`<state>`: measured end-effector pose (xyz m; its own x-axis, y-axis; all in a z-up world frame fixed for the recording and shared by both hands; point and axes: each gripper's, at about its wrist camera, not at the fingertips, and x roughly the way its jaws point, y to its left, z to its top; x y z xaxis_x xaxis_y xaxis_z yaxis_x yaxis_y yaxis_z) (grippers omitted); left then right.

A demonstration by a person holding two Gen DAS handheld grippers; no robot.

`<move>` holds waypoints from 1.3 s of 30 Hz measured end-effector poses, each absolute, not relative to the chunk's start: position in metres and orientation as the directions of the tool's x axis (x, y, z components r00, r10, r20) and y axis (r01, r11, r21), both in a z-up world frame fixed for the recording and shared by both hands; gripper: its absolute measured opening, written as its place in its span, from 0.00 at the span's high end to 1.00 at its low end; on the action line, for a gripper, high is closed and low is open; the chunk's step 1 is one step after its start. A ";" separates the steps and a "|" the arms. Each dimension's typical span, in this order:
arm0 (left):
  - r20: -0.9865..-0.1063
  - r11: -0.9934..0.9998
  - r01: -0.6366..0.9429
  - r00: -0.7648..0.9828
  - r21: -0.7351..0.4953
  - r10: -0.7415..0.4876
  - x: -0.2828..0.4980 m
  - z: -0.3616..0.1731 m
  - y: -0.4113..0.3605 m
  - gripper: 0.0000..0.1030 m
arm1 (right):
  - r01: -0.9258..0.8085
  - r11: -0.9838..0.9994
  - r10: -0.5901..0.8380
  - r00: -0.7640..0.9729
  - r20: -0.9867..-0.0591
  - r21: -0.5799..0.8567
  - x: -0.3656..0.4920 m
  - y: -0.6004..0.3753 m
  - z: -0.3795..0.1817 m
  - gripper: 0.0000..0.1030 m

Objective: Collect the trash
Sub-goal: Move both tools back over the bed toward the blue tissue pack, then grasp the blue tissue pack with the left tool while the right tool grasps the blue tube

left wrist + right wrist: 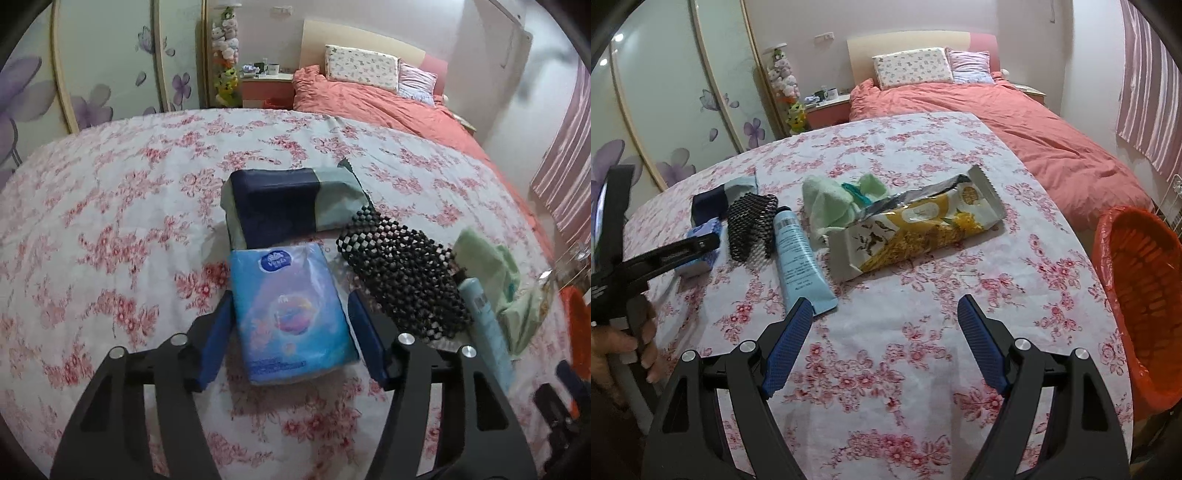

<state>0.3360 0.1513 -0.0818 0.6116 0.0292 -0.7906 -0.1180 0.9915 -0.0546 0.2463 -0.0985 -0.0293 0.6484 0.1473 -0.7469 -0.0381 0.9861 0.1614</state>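
A blue tissue pack (291, 310) lies on the flowered tablecloth (110, 240) between the open fingers of my left gripper (290, 325); the fingers do not press it. In the right wrist view an empty yellow and white snack wrapper (916, 225) lies on the cloth ahead of my right gripper (884, 314), which is open and empty. A light blue tube (801, 254) lies left of the wrapper, its end close to my right gripper's left finger. An orange-lined trash basket (1141, 310) stands past the table's right edge. The left gripper (698, 243) shows at the left over the tissue pack (701, 262).
A dark blue and green pouch (291, 203) lies behind the tissue pack. A black beaded mat (402, 273) and a green cloth (491, 273) lie to its right, with the tube (484, 325). A bed with a coral cover (1015, 125) stands behind the table.
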 end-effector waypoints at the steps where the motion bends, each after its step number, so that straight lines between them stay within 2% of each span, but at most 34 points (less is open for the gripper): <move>1: -0.790 0.993 -0.109 0.612 -0.049 0.028 0.335 -0.082 0.151 0.47 | -0.042 0.986 0.151 0.649 -0.746 0.163 0.247 -0.098 -0.029 0.22; 5: -0.796 0.996 -0.081 0.605 -0.045 0.013 0.321 -0.081 0.162 0.48 | -0.069 0.978 0.195 0.644 -0.739 0.197 0.252 -0.090 -0.028 0.26; 10: -0.791 0.995 -0.088 0.611 -0.041 0.021 0.304 -0.082 0.184 0.48 | -0.117 0.958 0.274 0.637 -0.720 0.261 0.267 -0.072 -0.025 0.41; 14: -0.785 0.994 -0.091 0.619 -0.053 0.014 0.301 -0.082 0.190 0.47 | -0.159 0.945 0.319 0.634 -0.704 0.285 0.282 -0.052 -0.023 0.47; 24: -0.782 0.992 -0.090 0.623 -0.083 -0.009 0.299 -0.081 0.193 0.46 | -0.140 0.971 0.238 0.611 -0.755 0.193 0.307 -0.033 -0.039 0.49; 27: -0.782 0.992 -0.090 0.623 -0.083 -0.009 0.299 -0.081 0.194 0.46 | -0.143 0.975 0.223 0.602 -0.767 0.171 0.310 -0.030 -0.043 0.54; 30: -0.781 0.992 -0.091 0.624 -0.091 -0.014 0.299 -0.081 0.195 0.46 | -0.149 0.978 0.207 0.603 -0.770 0.146 0.309 -0.027 -0.042 0.64; 39: -0.768 0.983 -0.095 0.637 -0.157 -0.061 0.296 -0.081 0.203 0.46 | -0.143 0.979 0.204 0.601 -0.773 0.147 0.279 -0.040 -0.042 0.67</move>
<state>0.2960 0.2027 -0.0809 0.6375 -0.0610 -0.7681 -0.0946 0.9831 -0.1566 0.2786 -0.0402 -0.0415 0.6006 0.2036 -0.7732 -0.1429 0.9788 0.1468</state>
